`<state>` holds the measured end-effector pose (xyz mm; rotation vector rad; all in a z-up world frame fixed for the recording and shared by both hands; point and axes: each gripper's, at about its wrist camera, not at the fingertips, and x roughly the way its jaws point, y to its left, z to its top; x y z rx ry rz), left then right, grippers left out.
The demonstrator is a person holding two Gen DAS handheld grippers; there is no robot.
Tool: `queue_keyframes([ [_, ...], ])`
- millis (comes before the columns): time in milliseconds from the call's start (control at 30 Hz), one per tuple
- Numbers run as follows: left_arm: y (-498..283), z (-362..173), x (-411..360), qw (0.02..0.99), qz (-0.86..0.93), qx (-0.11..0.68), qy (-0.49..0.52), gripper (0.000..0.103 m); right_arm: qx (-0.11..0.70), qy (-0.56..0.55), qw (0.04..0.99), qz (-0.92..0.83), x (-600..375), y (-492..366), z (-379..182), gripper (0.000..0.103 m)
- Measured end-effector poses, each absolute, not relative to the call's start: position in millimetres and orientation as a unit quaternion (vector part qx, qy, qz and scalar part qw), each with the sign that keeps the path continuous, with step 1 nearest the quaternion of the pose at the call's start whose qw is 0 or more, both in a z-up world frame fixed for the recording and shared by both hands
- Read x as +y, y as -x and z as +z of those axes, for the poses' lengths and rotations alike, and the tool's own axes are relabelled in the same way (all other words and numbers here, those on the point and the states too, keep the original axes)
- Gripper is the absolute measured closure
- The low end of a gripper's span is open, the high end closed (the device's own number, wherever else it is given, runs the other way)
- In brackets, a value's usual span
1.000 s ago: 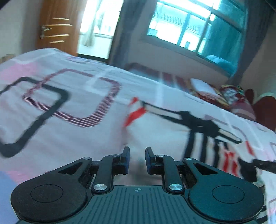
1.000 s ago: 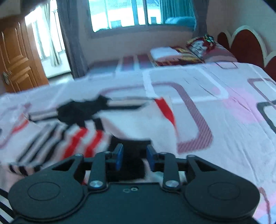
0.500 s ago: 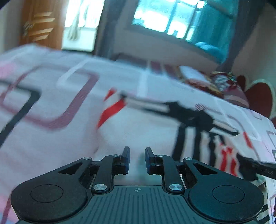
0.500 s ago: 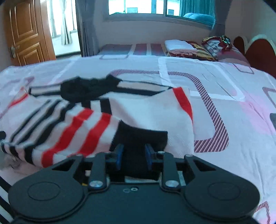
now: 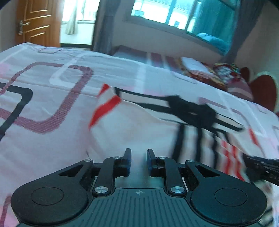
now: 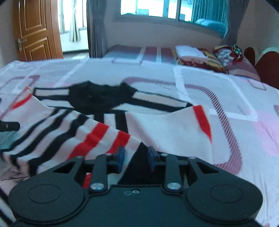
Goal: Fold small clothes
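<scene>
A small white shirt (image 6: 97,132) with black and red stripes and a black collar (image 6: 101,97) lies partly folded on the bed. In the right wrist view, a black-edged fold of it sits between the pads of my right gripper (image 6: 136,157), whose jaws are opening. In the left wrist view, my left gripper (image 5: 139,158) stands over the shirt's (image 5: 139,125) plain white part, its jaws nearly together on white cloth. The right gripper (image 5: 261,167) shows as a dark shape at that view's right edge. The left gripper (image 6: 8,125) pokes in at the right view's left edge.
The bedsheet (image 5: 43,108) is pink and white with rounded square outlines. Folded blankets and pillows (image 6: 200,57) lie at the far end by a red headboard (image 6: 266,66). A wooden door (image 6: 36,31) and a window (image 6: 157,8) are beyond the bed.
Both grippers have shifted sideways over the bed with the shirt. The right view has levelled out, and the black fold has narrowed between its pads.
</scene>
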<state>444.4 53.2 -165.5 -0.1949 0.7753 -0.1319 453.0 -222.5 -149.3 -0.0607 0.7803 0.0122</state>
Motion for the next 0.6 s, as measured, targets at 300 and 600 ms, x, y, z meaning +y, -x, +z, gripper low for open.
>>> queue_keyframes([
  [300, -358.0, -180.1, 10.3, 0.898, -0.110, 0.421, 0.063, 0.086, 0.388, 0.012, 0.913, 0.123, -172.1, -369.7, -145.0, 0.072],
  [600, -301.3, -181.0, 63.1, 0.913, -0.045, 0.402, 0.045, 0.086, 0.401, 0.089, 0.907, 0.089, -196.5, -322.2, -169.1, 0.071],
])
